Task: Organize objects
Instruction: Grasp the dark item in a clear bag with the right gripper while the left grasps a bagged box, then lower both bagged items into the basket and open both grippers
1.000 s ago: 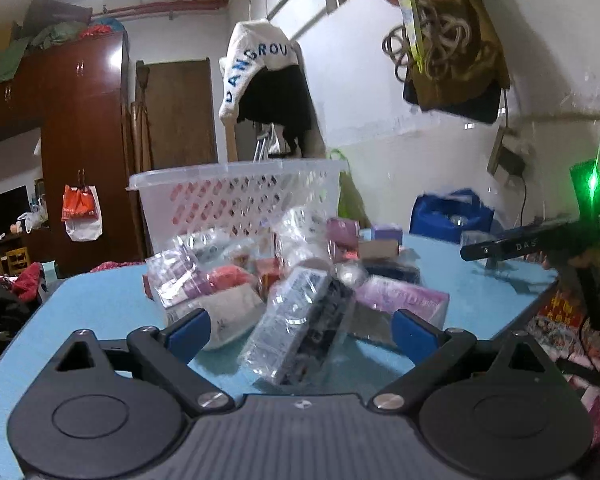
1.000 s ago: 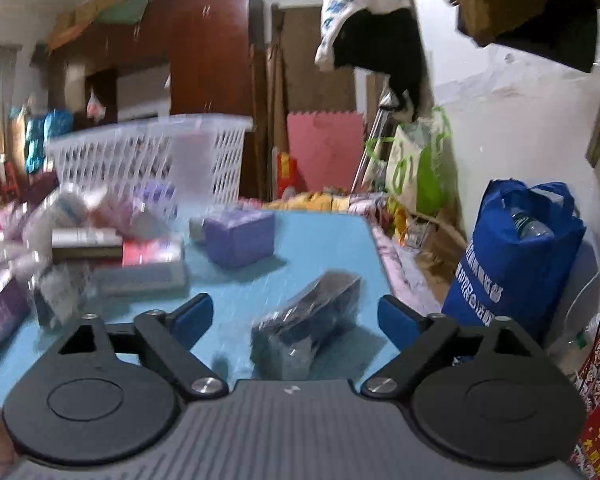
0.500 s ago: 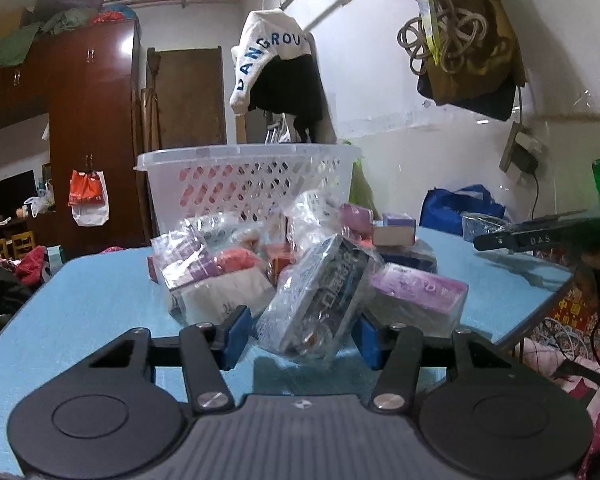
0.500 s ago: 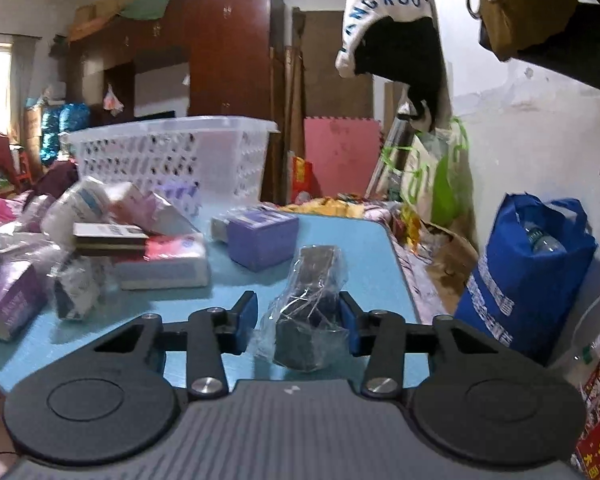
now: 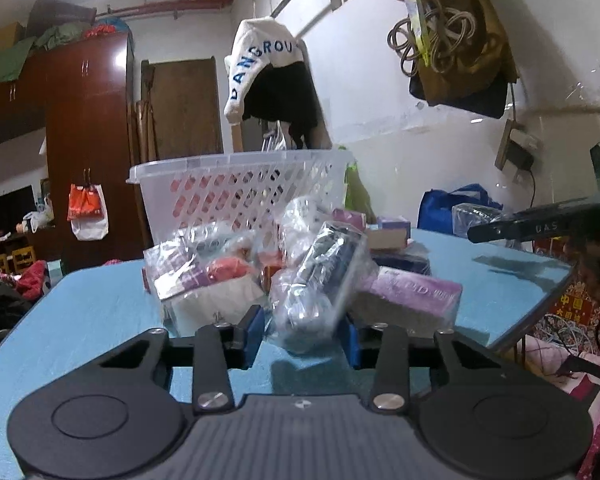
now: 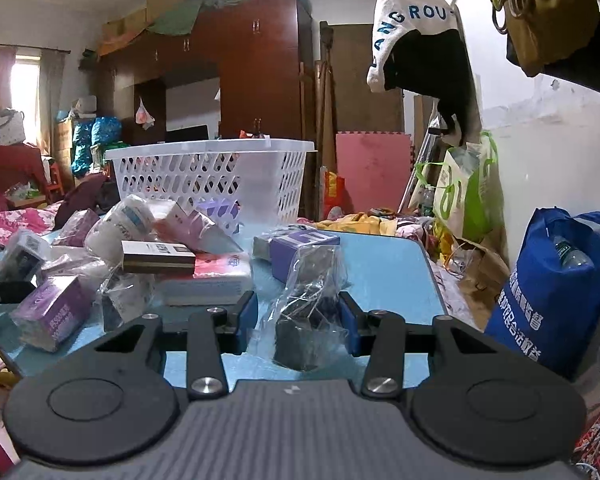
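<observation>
My left gripper (image 5: 304, 334) is shut on a clear-wrapped dark packet (image 5: 320, 284) and holds it tilted above the blue table (image 5: 80, 320). Behind it lies a pile of wrapped packets and a purple box (image 5: 412, 294), with a white lattice basket (image 5: 236, 188) at the back. My right gripper (image 6: 298, 326) is shut on a black item in crinkled clear plastic (image 6: 310, 308), lifted over the table (image 6: 384, 276). The basket (image 6: 208, 176) also shows in the right wrist view, behind the pile.
A purple box (image 6: 300, 250), a pink tissue pack (image 6: 208, 276) and a dark flat box (image 6: 158, 258) lie left of my right gripper. A blue bag (image 6: 556, 284) stands beyond the table's right edge. The other gripper (image 5: 540, 224) shows at the right of the left view.
Both grippers closed from wide open onto their wrapped packets and lifted them off the table.
</observation>
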{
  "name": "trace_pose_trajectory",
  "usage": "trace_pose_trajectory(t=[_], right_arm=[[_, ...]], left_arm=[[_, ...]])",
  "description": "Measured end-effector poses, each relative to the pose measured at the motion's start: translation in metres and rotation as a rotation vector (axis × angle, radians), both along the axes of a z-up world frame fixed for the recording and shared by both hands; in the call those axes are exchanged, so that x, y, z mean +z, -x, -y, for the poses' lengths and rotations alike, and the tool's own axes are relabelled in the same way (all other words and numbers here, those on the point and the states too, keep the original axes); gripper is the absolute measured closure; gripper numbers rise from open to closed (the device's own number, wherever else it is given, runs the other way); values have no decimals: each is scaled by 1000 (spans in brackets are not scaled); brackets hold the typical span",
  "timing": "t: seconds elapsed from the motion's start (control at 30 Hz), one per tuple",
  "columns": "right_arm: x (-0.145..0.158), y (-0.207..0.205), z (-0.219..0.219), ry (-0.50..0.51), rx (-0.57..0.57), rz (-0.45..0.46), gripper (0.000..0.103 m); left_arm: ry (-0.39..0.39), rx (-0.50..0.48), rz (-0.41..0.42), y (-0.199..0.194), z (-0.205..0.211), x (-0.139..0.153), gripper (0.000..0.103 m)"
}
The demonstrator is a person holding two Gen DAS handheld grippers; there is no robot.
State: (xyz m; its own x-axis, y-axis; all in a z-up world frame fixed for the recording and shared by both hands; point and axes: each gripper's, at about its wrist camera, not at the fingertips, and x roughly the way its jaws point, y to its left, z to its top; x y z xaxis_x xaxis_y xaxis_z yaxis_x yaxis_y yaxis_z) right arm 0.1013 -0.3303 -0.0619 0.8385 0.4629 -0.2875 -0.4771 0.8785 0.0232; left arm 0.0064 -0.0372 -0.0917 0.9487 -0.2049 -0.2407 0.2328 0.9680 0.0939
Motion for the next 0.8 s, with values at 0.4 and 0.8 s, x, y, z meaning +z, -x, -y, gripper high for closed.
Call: trace_pose_trajectory(t=[0.4,0.8], right_arm=[[10,4,-12,-20,58,21,56],[6,4,-10,-34,71,8,56]], left_arm=[[97,-40,14,-6,-11,3,60],[78,-61,13,-3,-4,-3,53]])
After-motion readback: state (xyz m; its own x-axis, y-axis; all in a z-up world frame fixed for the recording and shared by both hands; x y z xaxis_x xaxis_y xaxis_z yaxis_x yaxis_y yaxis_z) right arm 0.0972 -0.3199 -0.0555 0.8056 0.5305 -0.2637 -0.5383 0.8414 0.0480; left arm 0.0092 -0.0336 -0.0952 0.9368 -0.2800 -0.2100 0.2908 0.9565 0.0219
